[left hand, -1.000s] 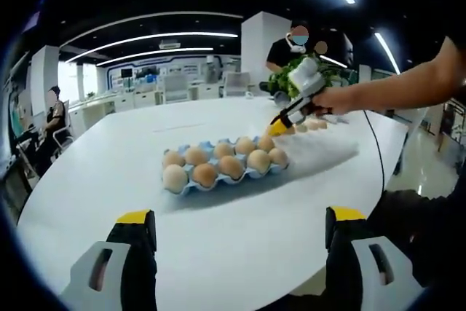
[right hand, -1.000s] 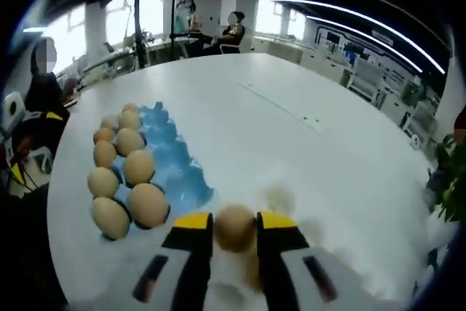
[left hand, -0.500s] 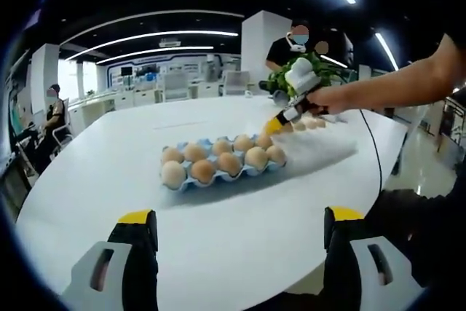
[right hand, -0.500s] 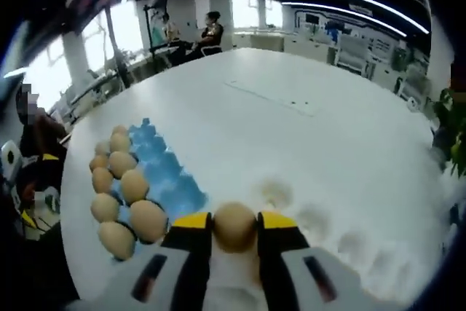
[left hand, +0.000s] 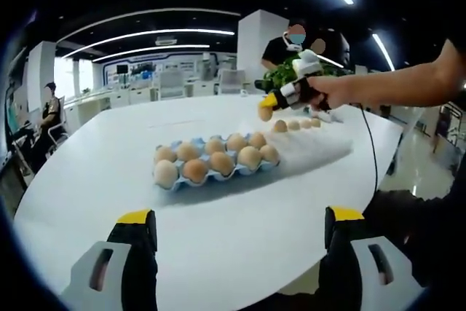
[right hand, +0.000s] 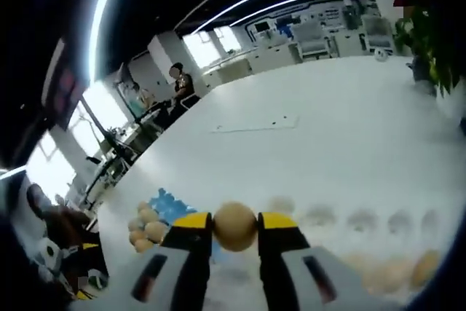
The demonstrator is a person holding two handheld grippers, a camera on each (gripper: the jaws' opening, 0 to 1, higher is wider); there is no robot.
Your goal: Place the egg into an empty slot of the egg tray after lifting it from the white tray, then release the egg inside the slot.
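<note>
White office table [left hand: 218, 231] carries a blue egg tray [left hand: 215, 172]; right gripper [right hand: 234, 225] clamps an egg [right hand: 234, 226], left gripper [left hand: 240, 253] gapes.

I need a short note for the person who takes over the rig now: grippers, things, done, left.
Right gripper: shut on the egg, lifted above the white tray.
Left gripper: open, holding nothing, low over the table.
Blue egg tray: partly filled; empty slots show in the right gripper view.
Done: egg lifted.
Left: carry it to an empty slot, lower it, release.
</note>
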